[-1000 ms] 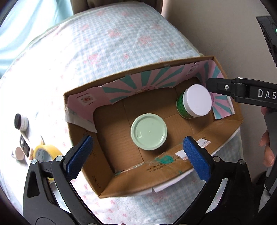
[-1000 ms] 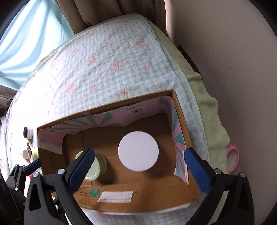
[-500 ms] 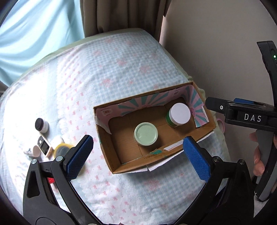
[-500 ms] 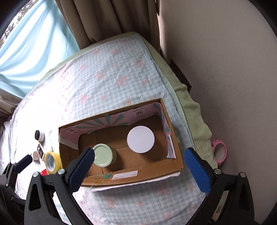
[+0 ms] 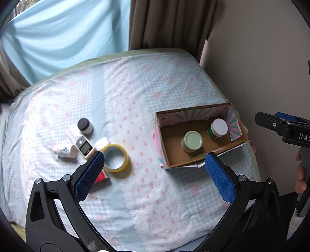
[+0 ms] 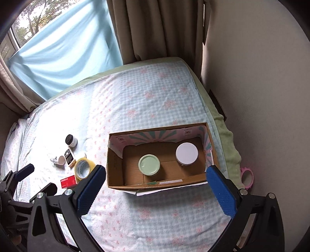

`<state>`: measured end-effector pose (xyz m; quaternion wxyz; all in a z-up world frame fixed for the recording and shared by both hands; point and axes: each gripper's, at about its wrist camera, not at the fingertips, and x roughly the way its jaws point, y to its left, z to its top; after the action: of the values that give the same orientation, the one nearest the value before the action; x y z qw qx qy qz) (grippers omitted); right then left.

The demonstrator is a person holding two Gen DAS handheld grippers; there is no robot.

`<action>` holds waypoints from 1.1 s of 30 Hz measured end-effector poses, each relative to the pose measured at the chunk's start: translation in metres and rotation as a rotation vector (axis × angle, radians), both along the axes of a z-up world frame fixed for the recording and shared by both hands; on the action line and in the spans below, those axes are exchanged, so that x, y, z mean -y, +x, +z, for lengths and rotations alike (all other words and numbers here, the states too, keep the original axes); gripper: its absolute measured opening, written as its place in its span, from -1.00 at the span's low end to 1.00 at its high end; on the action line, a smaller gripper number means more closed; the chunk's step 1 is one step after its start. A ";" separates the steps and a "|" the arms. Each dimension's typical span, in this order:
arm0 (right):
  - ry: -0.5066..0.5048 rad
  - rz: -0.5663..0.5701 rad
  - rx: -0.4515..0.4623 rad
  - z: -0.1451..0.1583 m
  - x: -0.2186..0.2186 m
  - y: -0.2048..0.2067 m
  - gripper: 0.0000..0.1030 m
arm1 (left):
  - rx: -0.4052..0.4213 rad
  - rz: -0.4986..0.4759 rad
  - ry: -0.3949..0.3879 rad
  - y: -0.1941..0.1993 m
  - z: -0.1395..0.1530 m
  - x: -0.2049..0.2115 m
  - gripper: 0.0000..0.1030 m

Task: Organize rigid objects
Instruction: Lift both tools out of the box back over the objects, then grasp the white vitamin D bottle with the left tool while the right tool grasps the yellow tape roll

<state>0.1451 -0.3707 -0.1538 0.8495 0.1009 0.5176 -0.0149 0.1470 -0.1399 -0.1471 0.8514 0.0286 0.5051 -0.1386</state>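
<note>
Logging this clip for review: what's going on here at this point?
A person holds a gripper in each hand above a bed; both the left gripper and right gripper are open and empty. Two jars, one with a pale green lid and one with a white lid, stand in the cardboard box. A tape roll, a small black-lidded jar and other small items lie on the bedspread outside it.

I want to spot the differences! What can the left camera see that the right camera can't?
Only the left camera shows a hand holding the other tongs' handle. Only the right camera shows trees through the window and a whole pink ring beside the bed. Both show the cardboard box with two jars, the yellow tape roll and open blue-tipped tongs.
</note>
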 end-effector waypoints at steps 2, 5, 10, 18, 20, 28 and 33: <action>0.012 0.013 0.005 0.008 -0.018 -0.007 1.00 | 0.001 0.013 -0.020 -0.005 0.004 -0.029 1.00; 0.045 0.032 0.010 0.015 -0.049 -0.014 1.00 | 0.025 0.020 -0.023 -0.015 0.012 -0.070 1.00; 0.073 0.090 -0.001 0.015 -0.106 -0.013 1.00 | 0.060 0.043 0.002 -0.023 0.019 -0.141 1.00; 0.117 0.127 -0.062 -0.005 -0.186 0.003 1.00 | 0.008 0.019 0.046 0.000 0.002 -0.226 1.00; 0.120 0.127 -0.088 -0.015 -0.201 0.009 1.00 | -0.002 -0.014 0.066 0.011 -0.008 -0.240 1.00; 0.114 0.078 -0.226 -0.084 -0.257 0.035 1.00 | -0.070 -0.269 0.149 0.078 -0.091 -0.277 1.00; 0.113 0.059 -0.283 -0.140 -0.280 0.060 1.00 | -0.132 -0.490 0.253 0.116 -0.170 -0.277 1.00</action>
<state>0.2047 -0.0907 -0.2938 0.7611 0.1301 0.6350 0.0252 0.2628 0.1369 -0.3170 0.7474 0.2469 0.5506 -0.2778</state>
